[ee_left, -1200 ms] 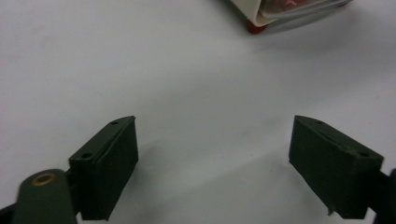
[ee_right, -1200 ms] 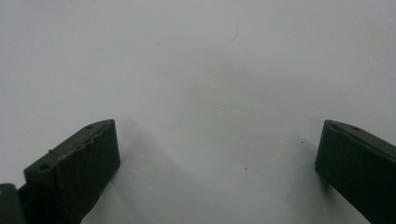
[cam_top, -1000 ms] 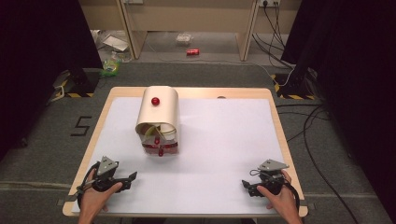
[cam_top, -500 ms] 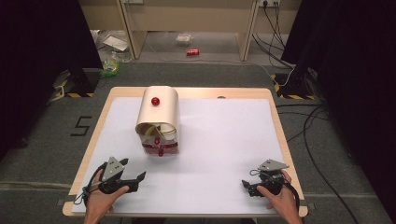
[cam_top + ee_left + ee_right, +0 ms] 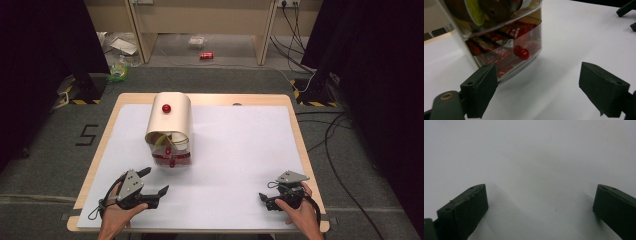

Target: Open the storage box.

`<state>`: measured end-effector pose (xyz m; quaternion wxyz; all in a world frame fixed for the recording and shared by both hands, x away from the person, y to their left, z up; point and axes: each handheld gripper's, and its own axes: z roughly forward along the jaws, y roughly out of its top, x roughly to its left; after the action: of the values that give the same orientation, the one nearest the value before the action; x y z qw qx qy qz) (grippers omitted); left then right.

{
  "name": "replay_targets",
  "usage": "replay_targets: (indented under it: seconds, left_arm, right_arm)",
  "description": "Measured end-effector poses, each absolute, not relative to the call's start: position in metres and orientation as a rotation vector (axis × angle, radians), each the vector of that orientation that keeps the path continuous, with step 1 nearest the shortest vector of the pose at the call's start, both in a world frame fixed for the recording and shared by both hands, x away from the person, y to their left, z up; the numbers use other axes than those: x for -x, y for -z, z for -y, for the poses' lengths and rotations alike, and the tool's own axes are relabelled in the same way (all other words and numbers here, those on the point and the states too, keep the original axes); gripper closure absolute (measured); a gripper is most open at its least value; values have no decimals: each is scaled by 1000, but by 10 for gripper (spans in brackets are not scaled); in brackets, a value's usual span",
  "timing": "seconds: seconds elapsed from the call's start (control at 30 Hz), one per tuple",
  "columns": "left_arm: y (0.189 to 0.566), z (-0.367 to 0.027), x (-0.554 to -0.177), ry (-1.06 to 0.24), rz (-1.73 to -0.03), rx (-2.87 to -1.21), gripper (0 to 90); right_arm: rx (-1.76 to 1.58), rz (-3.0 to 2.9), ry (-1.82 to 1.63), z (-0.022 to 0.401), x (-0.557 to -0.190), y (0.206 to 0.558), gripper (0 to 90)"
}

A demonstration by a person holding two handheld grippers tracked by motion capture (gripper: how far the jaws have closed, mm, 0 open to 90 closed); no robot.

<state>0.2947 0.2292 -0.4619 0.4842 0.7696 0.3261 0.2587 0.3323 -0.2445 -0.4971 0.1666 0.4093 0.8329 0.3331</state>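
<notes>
A cream round-topped snack box (image 5: 170,120) with a red knob (image 5: 166,108) on its lid stands on the left half of the white table (image 5: 240,150). Its clear front drawers (image 5: 173,156) hold red wrappers, and each has a small red knob. My left gripper (image 5: 156,180) is open just in front of the drawers and points at them, apart from the box. In the left gripper view the lower drawer (image 5: 506,55) and its red knob (image 5: 521,52) lie beyond my open left gripper (image 5: 537,90). My right gripper (image 5: 265,191) stands open near the front right corner; in its own view the right gripper (image 5: 539,210) is over bare white surface.
The table's wooden rim (image 5: 305,150) frames the white sheet. Beyond the far edge are a wooden bench (image 5: 200,20), a red can (image 5: 206,55) on the floor, cables (image 5: 330,130) at the right and litter (image 5: 120,67) at the left.
My left gripper has moved forward and to the right, closer to the snack box's drawers. The right gripper has stayed where it was.
</notes>
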Motion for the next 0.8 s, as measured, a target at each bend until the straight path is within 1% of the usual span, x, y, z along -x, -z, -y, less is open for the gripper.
replay_targets:
  seconds: [0.27, 0.37, 0.43, 0.8]
  left_arm:
    - [460, -216, -303, -671, -719, -1890, 151]
    - [461, -214, -306, -683, -707, -1899, 151]
    - [462, -212, -308, -717, -694, -1921, 151]
    - [466, -205, -313, -766, -617, -1949, 152]
  right_arm:
    - [-1166, -2372, -948, 245, -332, 497, 3]
    - [-1163, -2372, -948, 245, -332, 497, 3]
    - [-1168, -2372, -948, 244, -332, 497, 3]
    - [-1163, -2372, -948, 245, -332, 497, 2]
